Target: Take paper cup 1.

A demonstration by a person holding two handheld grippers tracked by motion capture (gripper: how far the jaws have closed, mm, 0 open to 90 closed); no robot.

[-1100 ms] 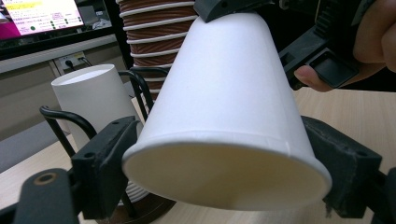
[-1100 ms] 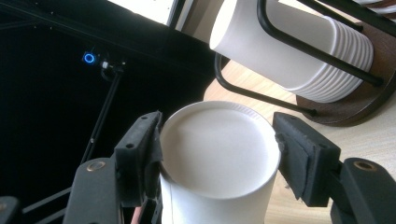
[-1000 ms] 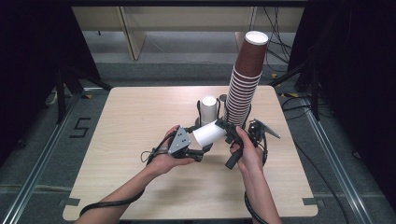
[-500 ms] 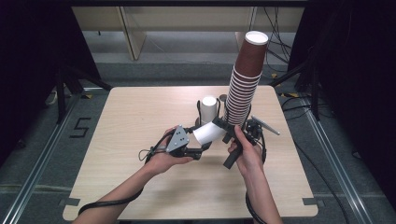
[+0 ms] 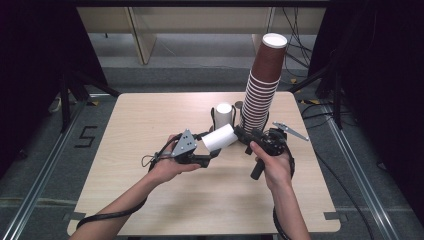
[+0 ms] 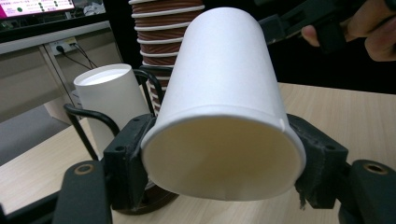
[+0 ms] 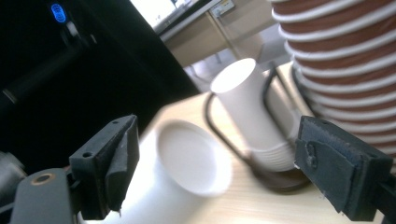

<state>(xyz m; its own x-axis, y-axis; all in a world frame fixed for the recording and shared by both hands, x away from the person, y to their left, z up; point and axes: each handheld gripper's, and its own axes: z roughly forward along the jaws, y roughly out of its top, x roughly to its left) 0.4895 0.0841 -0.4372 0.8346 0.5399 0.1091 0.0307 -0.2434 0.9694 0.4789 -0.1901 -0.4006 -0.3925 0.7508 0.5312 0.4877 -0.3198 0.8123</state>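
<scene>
My left gripper (image 5: 206, 150) is shut on a white paper cup (image 5: 218, 138), which lies on its side above the table. In the left gripper view the cup (image 6: 224, 107) has its mouth toward the camera, clamped at the rim between both jaws of my left gripper (image 6: 224, 156). My right gripper (image 5: 242, 133) faces the cup's base from the right. It stands open in the right gripper view (image 7: 224, 163), with the cup's base (image 7: 191, 156) between its spread jaws, untouched.
A tall stack of brown paper cups (image 5: 262, 85) stands at the table's back right. Beside it, a black wire holder carries upside-down white cups (image 5: 224, 114). Both stand just behind the grippers. The wooden table (image 5: 150, 115) is bare to the left and front.
Hardly anything: the held cup and both hands have shifted a little. The left gripper keeps its hold and the right stays open at the cup's base.
</scene>
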